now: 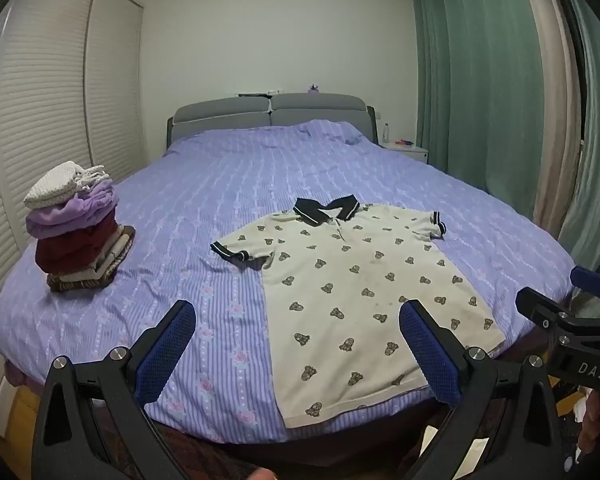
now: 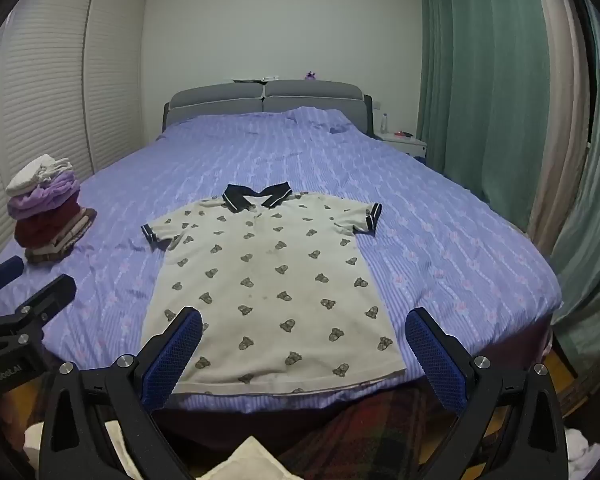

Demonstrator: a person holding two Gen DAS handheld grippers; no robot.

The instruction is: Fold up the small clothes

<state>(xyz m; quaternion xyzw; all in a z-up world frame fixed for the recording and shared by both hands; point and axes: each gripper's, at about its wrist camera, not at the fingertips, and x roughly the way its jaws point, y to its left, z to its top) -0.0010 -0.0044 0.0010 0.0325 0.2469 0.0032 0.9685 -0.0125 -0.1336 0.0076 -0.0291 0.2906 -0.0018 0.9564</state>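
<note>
A small cream polo shirt (image 1: 352, 292) with a bear print and dark collar lies flat, face up, on the purple striped bed; it also shows in the right wrist view (image 2: 268, 280). Its hem is at the near edge of the bed. My left gripper (image 1: 298, 320) is open and empty, held above the near edge, left of the shirt's hem. My right gripper (image 2: 304, 328) is open and empty, over the shirt's hem. The right gripper also shows at the right edge of the left wrist view (image 1: 572, 312).
A stack of folded clothes (image 1: 80, 232) stands on the bed's left side, also in the right wrist view (image 2: 48, 212). A grey headboard (image 1: 268, 112) is at the far end. Green curtains (image 1: 480, 80) hang on the right. A white nightstand (image 2: 404, 142) is at the back right. Cloths lie on the floor (image 2: 252, 460).
</note>
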